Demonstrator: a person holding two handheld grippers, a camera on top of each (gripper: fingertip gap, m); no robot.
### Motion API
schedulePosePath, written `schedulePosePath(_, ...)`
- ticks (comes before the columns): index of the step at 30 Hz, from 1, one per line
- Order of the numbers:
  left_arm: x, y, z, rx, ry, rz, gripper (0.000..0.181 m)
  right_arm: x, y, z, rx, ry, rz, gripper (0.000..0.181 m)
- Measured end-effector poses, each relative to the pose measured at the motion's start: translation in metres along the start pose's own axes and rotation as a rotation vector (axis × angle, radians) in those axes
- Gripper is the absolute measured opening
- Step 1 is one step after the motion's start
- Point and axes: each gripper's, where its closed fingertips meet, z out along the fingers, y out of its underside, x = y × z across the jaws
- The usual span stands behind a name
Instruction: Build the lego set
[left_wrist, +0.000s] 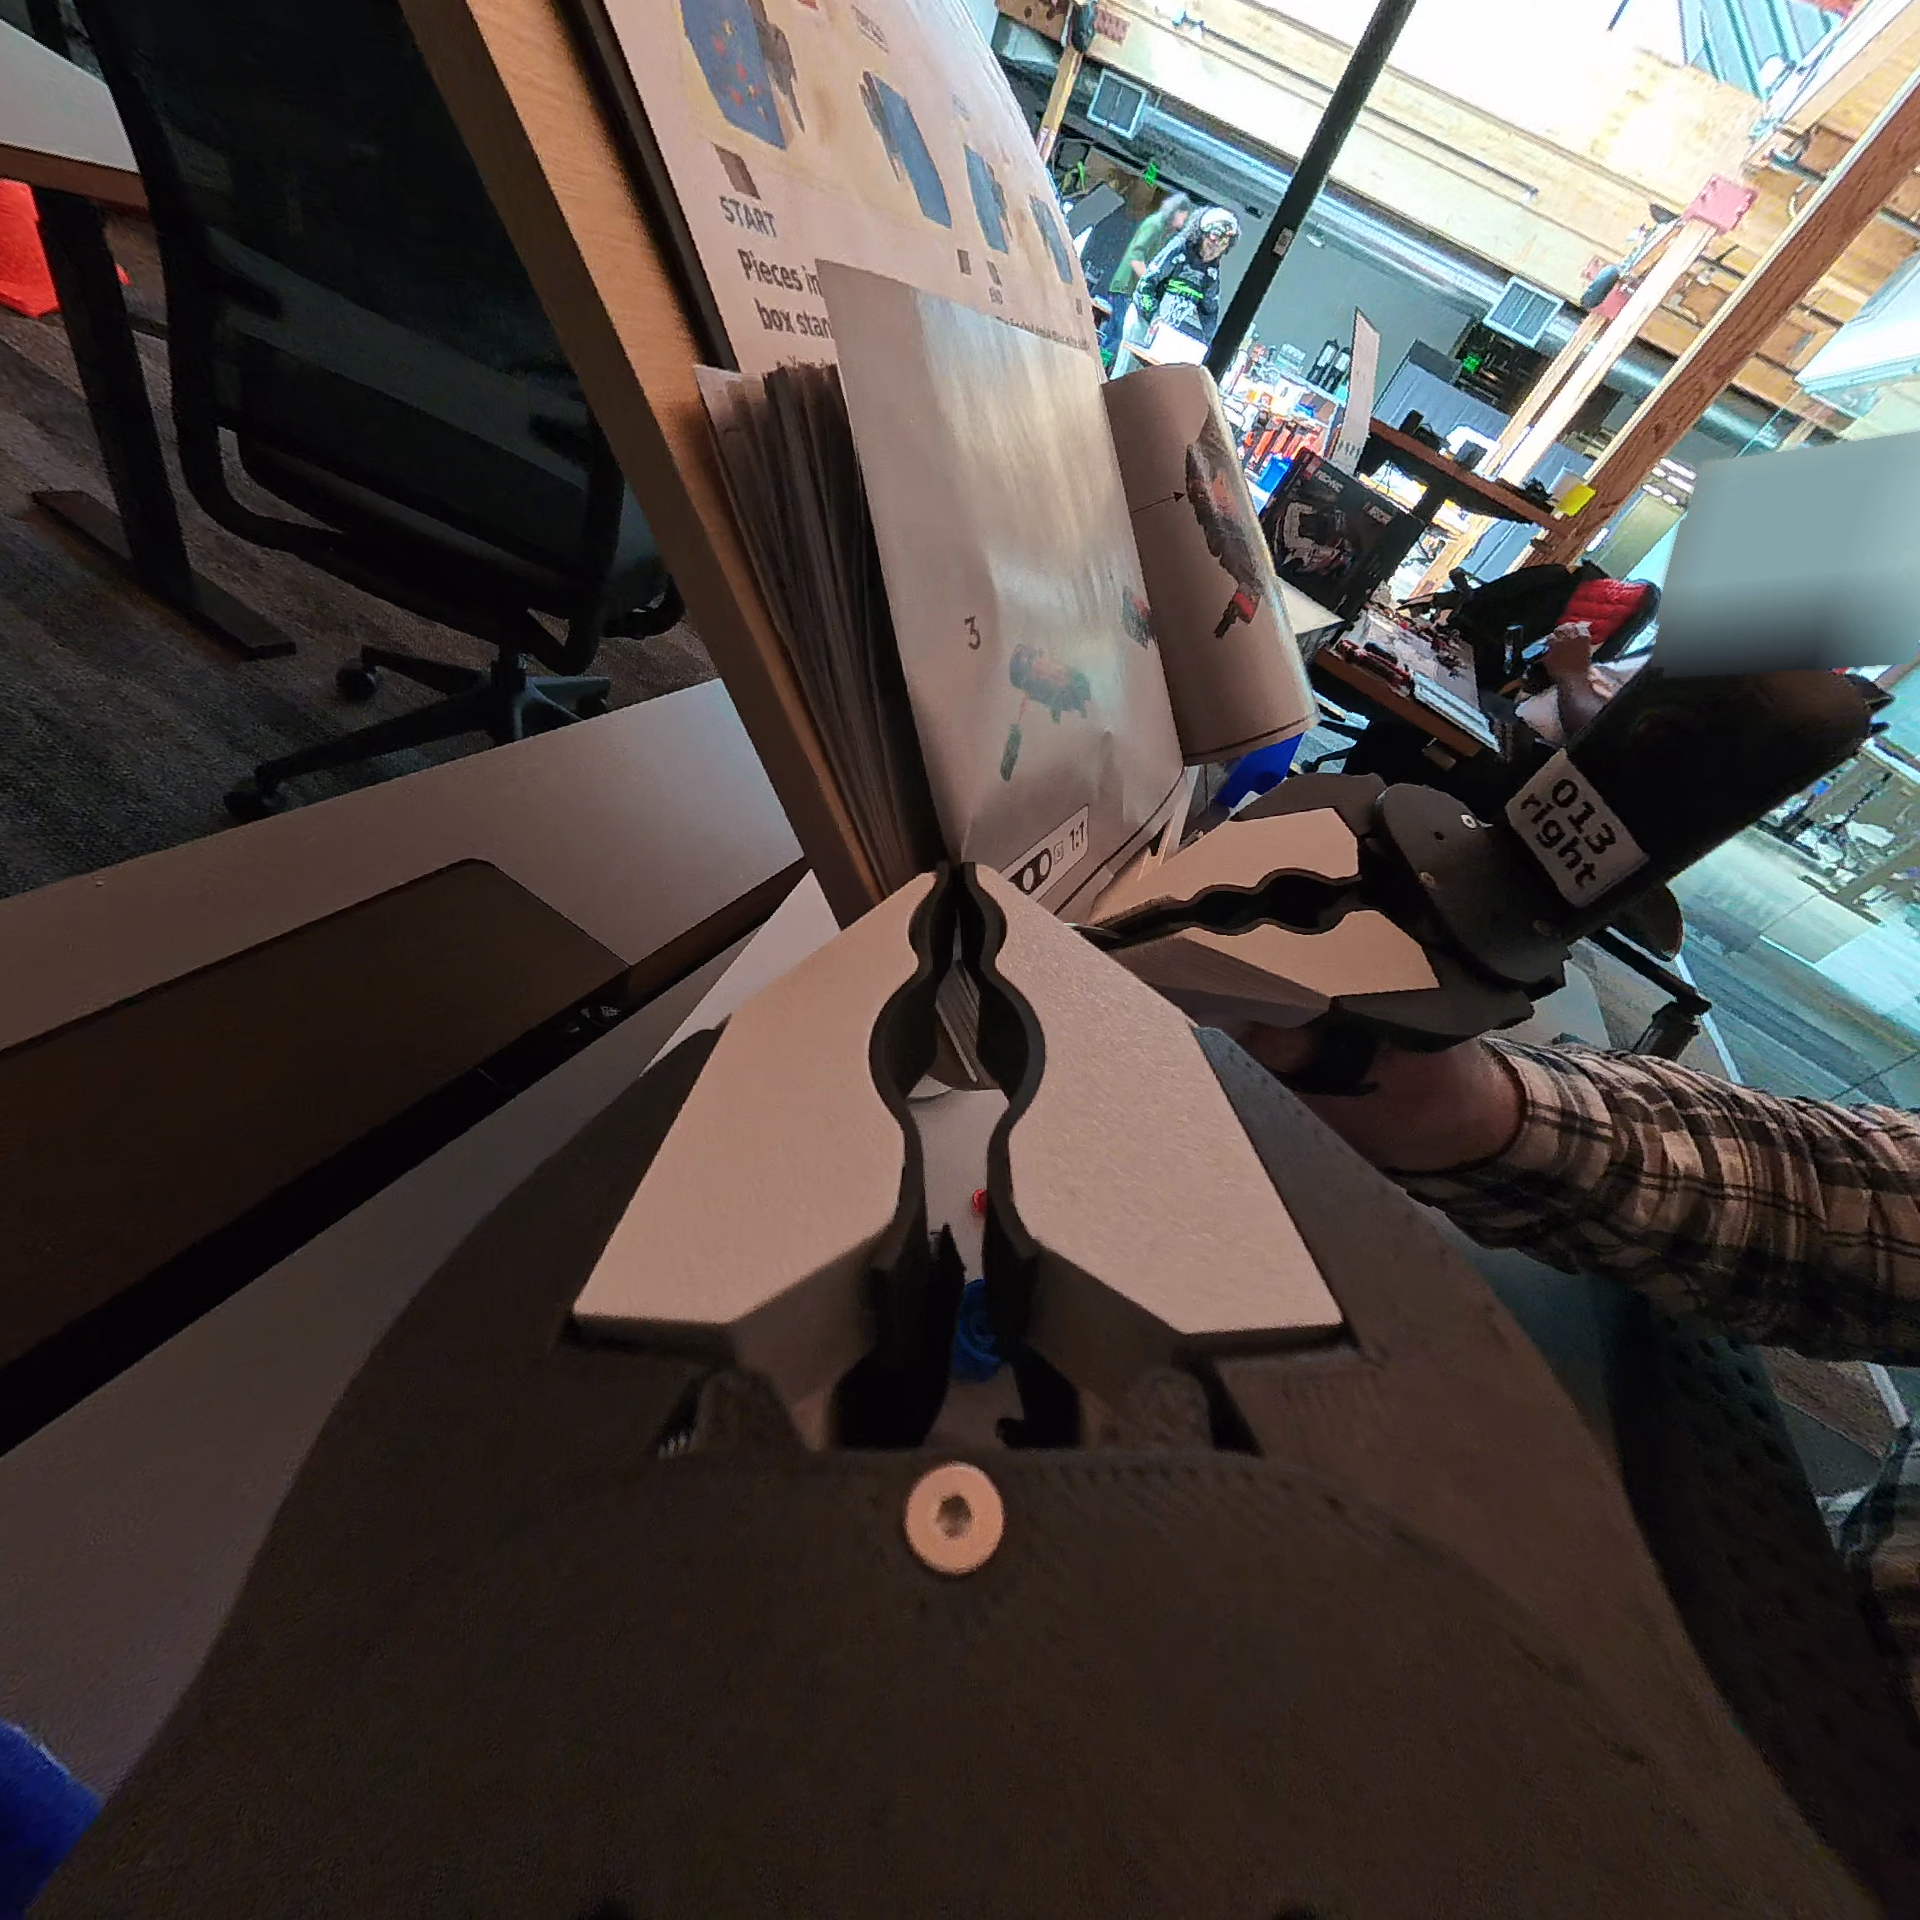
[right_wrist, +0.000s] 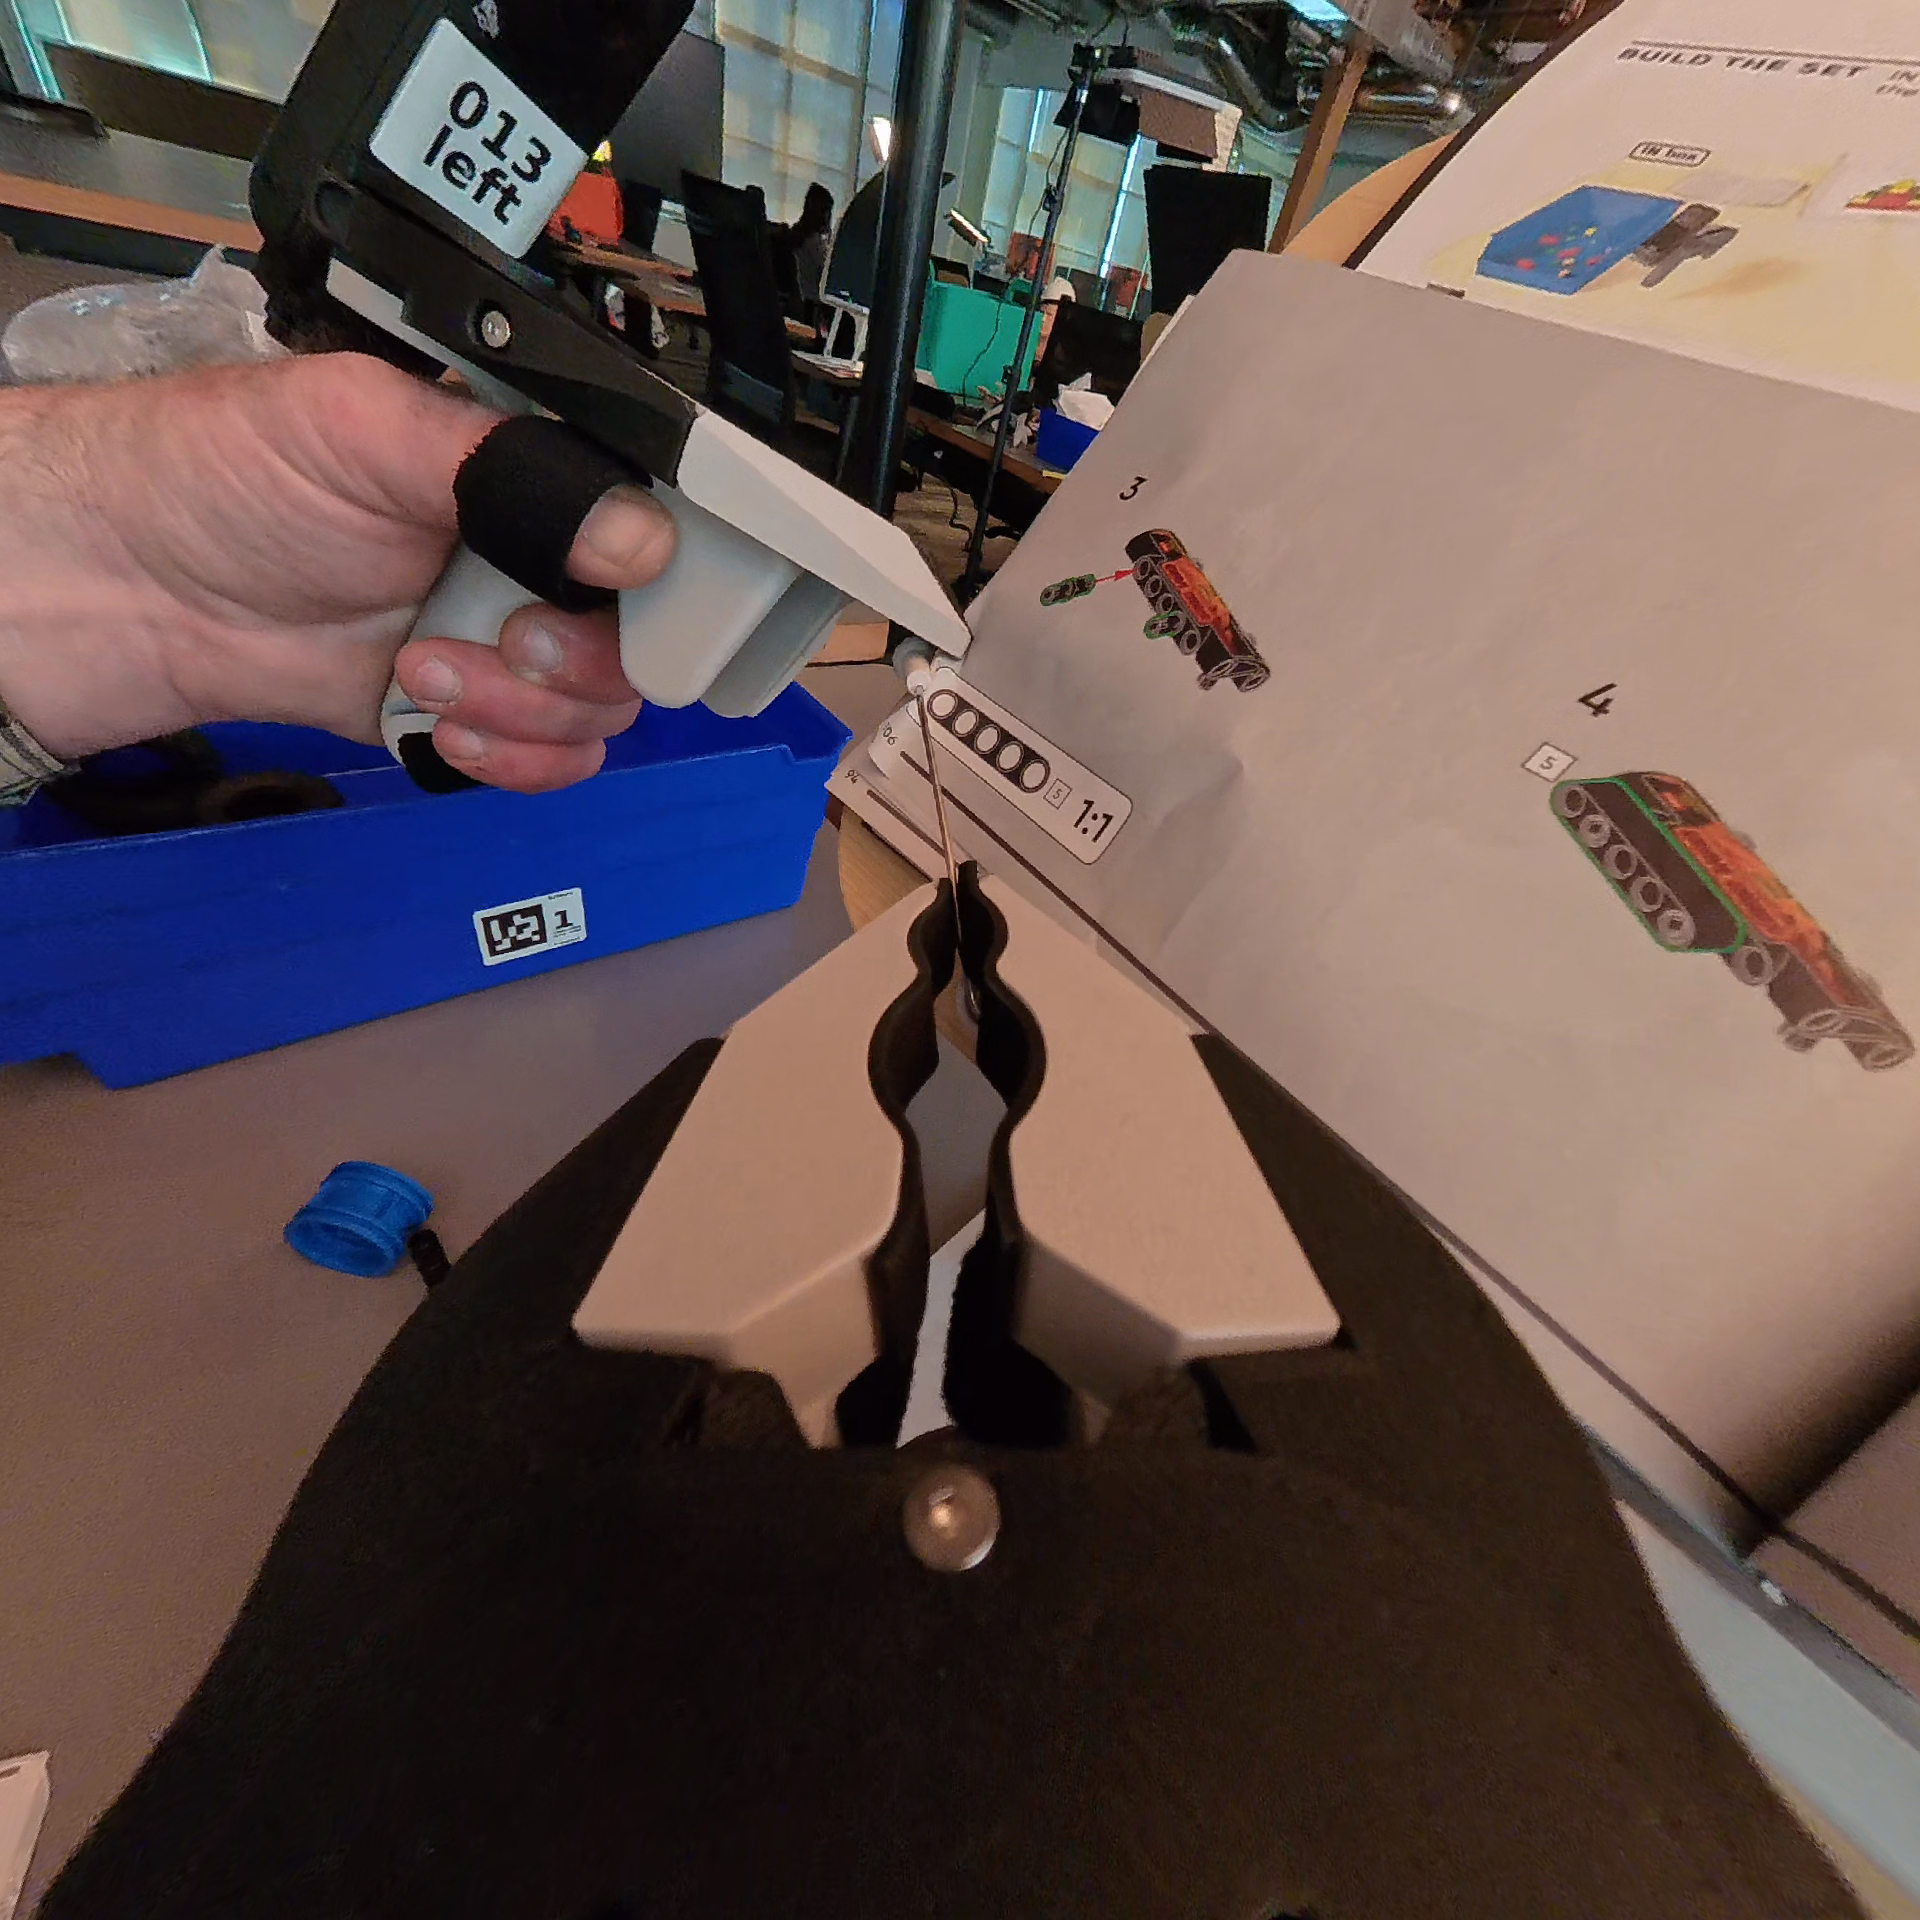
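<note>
Fingertips of both hand-held grippers, left and right, pinched closed on instruction booklet pages.

Blue bin, blue ring piece, plaid sleeve, grey booklet page

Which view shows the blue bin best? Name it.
The right wrist view: the blue bin sits at left with its whole front wall and rim visible, behind the left claw. The left wrist view doesn't clearly show it.

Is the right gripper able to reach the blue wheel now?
Probably not yet: the right gripper is shut on a booklet page. The blue wheel lies uncovered on the table.
</note>
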Motion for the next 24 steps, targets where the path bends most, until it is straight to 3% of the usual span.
schedulePosePath(14, 0.001, 0.001, -0.002, 0.041, 0.01, -0.036, 0.0, -0.001, 0.0, -0.002, 0.021, -0.024, -0.057, 0.0)
schedulePosePath(20, 0.001, 0.003, -0.001, 0.017, 0.0, -0.022, 0.0, -0.009, -0.012, -0.001, -0.072, -0.008, -0.292, 0.0)
schedulePosePath(24, 0.002, 0.003, 0.0, 0.022, 0.003, -0.029, 0.0, -0.009, -0.013, 0.016, -0.199, -0.008, -0.361, 0.0)
